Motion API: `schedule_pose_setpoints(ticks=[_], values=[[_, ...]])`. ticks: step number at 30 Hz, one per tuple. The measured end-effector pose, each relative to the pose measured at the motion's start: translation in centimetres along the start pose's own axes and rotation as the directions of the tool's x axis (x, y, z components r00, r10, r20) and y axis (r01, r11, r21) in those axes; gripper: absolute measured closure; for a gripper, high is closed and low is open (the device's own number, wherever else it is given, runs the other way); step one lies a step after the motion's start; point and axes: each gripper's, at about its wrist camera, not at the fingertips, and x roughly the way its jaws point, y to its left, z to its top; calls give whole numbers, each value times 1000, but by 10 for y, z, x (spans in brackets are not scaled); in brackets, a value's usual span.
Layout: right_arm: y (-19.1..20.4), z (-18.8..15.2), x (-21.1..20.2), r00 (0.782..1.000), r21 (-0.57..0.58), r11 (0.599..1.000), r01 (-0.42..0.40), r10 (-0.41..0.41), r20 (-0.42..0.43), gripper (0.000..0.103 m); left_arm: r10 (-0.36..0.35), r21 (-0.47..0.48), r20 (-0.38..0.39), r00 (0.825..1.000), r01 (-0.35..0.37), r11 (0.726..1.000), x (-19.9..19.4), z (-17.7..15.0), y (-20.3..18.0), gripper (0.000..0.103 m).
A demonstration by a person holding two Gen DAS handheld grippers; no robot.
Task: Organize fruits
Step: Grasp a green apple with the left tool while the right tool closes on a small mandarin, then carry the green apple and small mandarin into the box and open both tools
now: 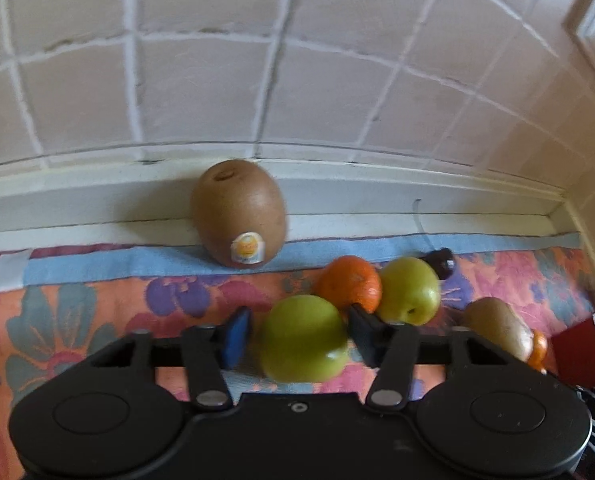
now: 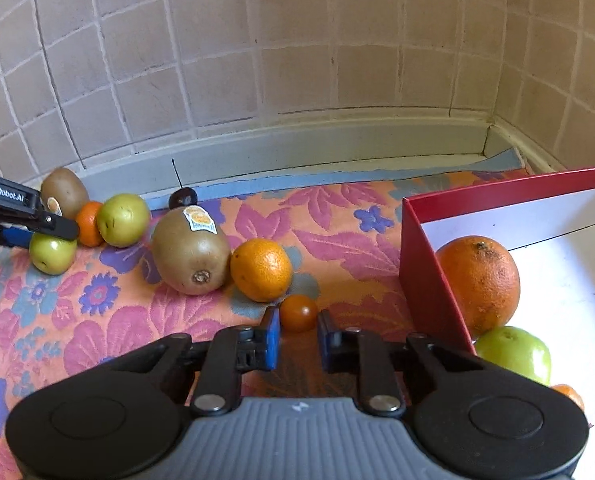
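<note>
The red-walled, white-floored cardboard box (image 2: 417, 264), with fruit inside, stands at the right of the floral-clothed worktop (image 2: 109, 320). The left claw (image 1: 297, 334) is closed around a round green apple (image 1: 303, 338), with a thin gap at its blue pad; the right claw (image 2: 297, 334) is shut on a small round orange-red tomato (image 2: 298, 313). Both are best lifted straight, squeezed lightly.

Back is shut off by the tiled wall (image 2: 297, 60) and its ledge (image 2: 297, 140). Right is blocked by the red box (image 2: 421, 264) wall, upright, near the small tomato (image 2: 298, 313). Behind the tomato, the orange (image 2: 260, 269) and big kiwi (image 2: 189, 252) touch each other, no gap to pass between. Far left is crowded: kiwi (image 1: 239, 214) against the ledge, tangerine (image 1: 349, 282) and green apple (image 1: 409, 290) touching. Open cloth (image 2: 77, 320) lies front-left; box interior is open from above, back half bare.
</note>
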Motion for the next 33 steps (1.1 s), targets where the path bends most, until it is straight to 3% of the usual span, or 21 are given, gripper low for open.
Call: schedule_pose_setpoints(ticks=[9, 20, 27, 33], values=[[-2, 0, -5, 998, -6, 999, -35, 35, 44, 81, -8, 26, 52, 999, 7, 1000, -14, -9, -2, 46], [-3, 3, -54, 988, 23, 996, -85, 82, 130, 81, -52, 39, 162, 985, 46, 998, -61, -8, -12, 46], [-31, 6, -106, 976, 81, 995, -52, 33, 216, 81, -143, 125, 216, 966, 118, 985, -86, 2, -55, 46], [-75, -8, -143, 974, 157, 988, 12, -47, 222, 81, -261, 231, 204, 944, 213, 949, -93, 7, -118, 46]])
